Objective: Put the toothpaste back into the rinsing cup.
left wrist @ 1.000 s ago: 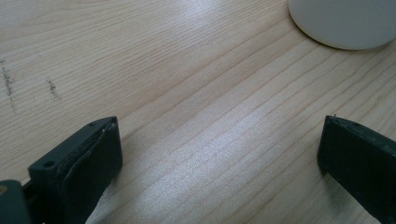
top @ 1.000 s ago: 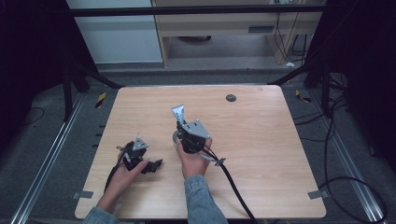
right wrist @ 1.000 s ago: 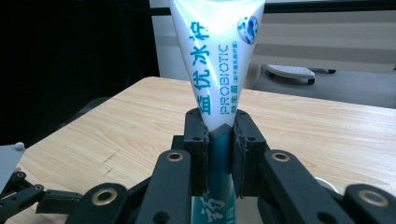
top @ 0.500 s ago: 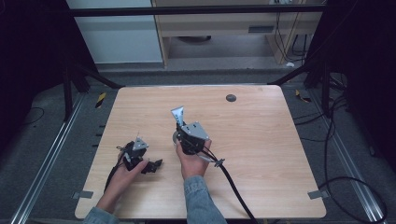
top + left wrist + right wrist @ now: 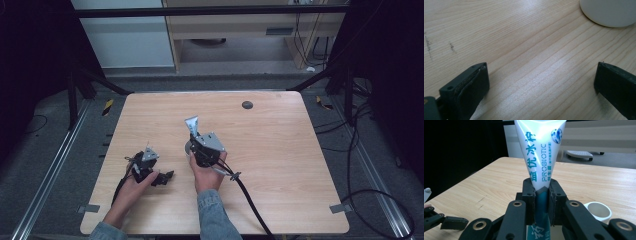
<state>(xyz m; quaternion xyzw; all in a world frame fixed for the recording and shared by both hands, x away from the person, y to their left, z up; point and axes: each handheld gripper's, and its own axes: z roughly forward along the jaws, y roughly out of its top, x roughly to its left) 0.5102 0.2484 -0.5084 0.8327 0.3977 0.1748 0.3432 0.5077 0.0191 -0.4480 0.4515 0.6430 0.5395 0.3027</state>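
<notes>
My right gripper hovers over the middle of the wooden table, shut on a white toothpaste tube with teal print. In the right gripper view the tube stands upright between the two pads, flat crimped end up, with my right gripper clamped near its lower part. A white cup sits on the table just beyond and to the right; in the high view the cup is mostly hidden behind the gripper. My left gripper rests low at the front left, open and empty, facing the cup.
A small dark round grommet lies near the table's far edge. A thick black cable trails from the right gripper to the front edge. Dark frame posts and floor cables surround the table.
</notes>
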